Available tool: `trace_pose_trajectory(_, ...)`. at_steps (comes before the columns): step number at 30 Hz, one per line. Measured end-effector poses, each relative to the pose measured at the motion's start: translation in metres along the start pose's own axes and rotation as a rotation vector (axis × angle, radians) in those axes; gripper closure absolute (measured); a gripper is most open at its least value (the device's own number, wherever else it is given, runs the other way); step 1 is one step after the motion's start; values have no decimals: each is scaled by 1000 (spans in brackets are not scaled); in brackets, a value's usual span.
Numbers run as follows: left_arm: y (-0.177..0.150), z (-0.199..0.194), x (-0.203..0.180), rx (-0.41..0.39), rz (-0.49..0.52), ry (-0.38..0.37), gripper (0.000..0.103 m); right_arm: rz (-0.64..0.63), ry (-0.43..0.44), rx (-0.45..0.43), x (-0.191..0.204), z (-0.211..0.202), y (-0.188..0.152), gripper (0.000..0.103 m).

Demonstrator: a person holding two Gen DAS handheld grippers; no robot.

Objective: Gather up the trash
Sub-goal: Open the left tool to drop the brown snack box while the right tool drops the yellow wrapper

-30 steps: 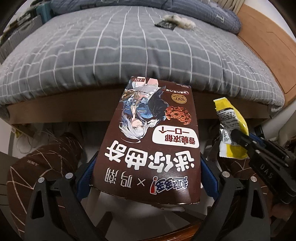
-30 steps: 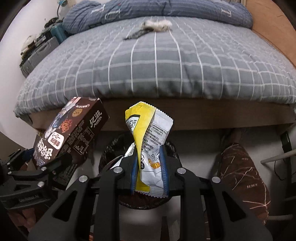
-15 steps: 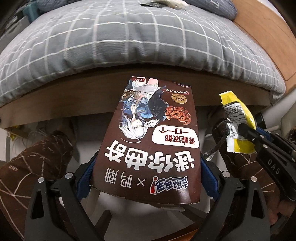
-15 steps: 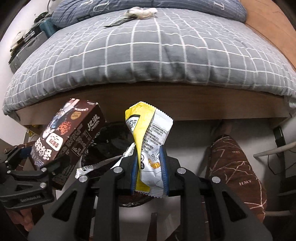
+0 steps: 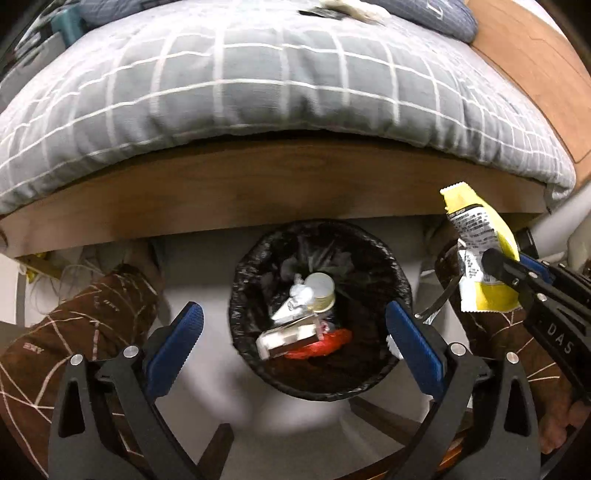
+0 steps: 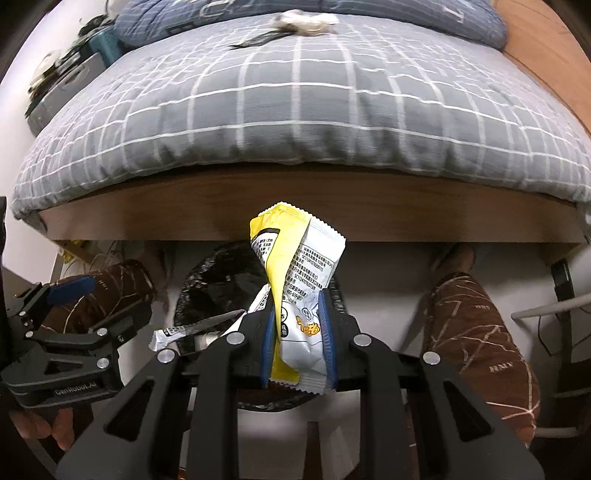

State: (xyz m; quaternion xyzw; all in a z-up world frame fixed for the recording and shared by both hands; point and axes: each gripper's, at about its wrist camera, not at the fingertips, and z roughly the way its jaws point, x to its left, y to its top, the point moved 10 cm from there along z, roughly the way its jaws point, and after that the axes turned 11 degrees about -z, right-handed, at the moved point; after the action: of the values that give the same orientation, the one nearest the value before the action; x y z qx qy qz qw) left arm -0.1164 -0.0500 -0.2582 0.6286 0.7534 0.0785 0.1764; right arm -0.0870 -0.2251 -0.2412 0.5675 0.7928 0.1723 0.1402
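My left gripper (image 5: 294,314) hangs over a bin with a black liner (image 5: 236,295), its jaws opening with nothing between the blue pads (image 5: 413,347). Inside the bin lie a pale cup (image 5: 321,291), a red wrapper (image 5: 325,343) and a white-and-brown box end (image 5: 288,338). My right gripper (image 6: 297,310) is shut on a yellow and white snack wrapper (image 6: 295,266), which sticks up above the bin (image 6: 207,280). In the left wrist view that wrapper (image 5: 476,240) and the right gripper (image 5: 495,262) sit to the right of the bin. The left gripper (image 6: 99,306) shows at the left of the right wrist view.
A bed with a grey checked quilt (image 5: 258,92) and wooden frame (image 5: 258,184) stands just behind the bin. Far back on the quilt lie a crumpled tissue (image 6: 303,22) and a dark wrapper (image 6: 255,40). A person's legs in brown patterned trousers (image 5: 74,332) (image 6: 476,332) flank the bin.
The brown snack box that filled the left gripper's jaws is gone from them, and the bin below now shows. Both grippers have sunk towards the bin. The right grip is unchanged.
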Motion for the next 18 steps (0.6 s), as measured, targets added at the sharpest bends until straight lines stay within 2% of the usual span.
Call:
trace_pose_trajectory(12, 6, -8, 61, -22, -106, 36, 6, -102, 63, 37, 62, 23, 17, 82)
trace_pose_trajectory(18, 10, -9, 67, -29, -126, 31, 6, -140, 76, 65, 82, 41, 18, 70)
